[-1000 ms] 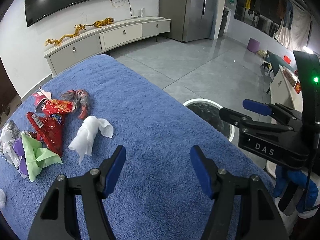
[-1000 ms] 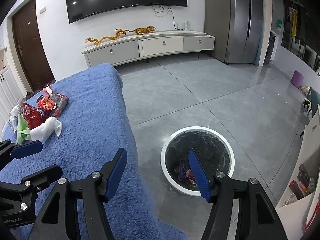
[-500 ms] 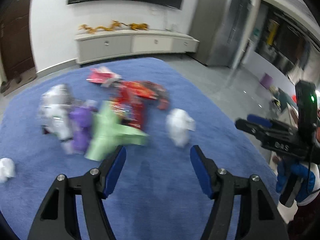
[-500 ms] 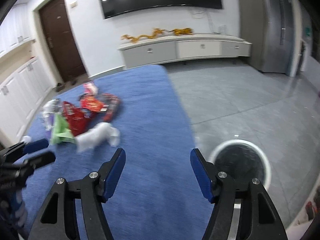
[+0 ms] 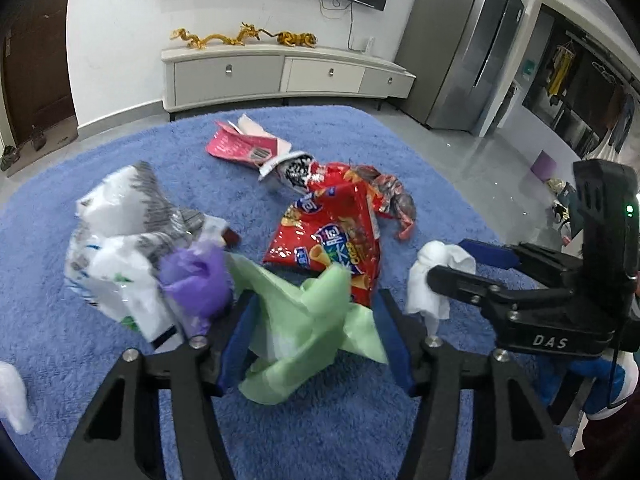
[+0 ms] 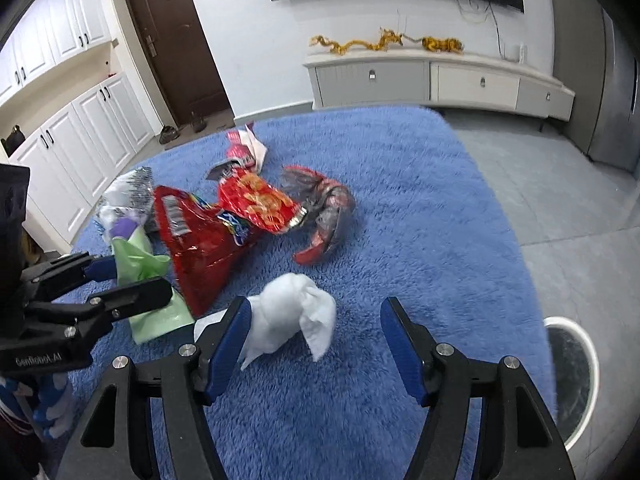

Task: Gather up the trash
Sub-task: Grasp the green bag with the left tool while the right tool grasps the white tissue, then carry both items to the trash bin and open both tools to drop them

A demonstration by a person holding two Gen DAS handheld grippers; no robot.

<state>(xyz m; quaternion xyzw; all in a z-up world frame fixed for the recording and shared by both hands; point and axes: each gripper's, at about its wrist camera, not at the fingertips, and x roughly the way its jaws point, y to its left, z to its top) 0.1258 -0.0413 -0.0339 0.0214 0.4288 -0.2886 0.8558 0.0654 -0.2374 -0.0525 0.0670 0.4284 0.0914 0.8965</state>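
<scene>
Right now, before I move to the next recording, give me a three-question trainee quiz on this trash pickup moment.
1. True or false: the green wrapper lies between the fingers of the left gripper.
2. Which item sits between the fingers of the right gripper? A) the white tissue B) the red snack bag C) the pink packet
3. Fill in: the bin stands on the ____, off the edge of the blue cloth.

Key: 1 true, with the jaws closing on it; 2 A; 3 floor.
</scene>
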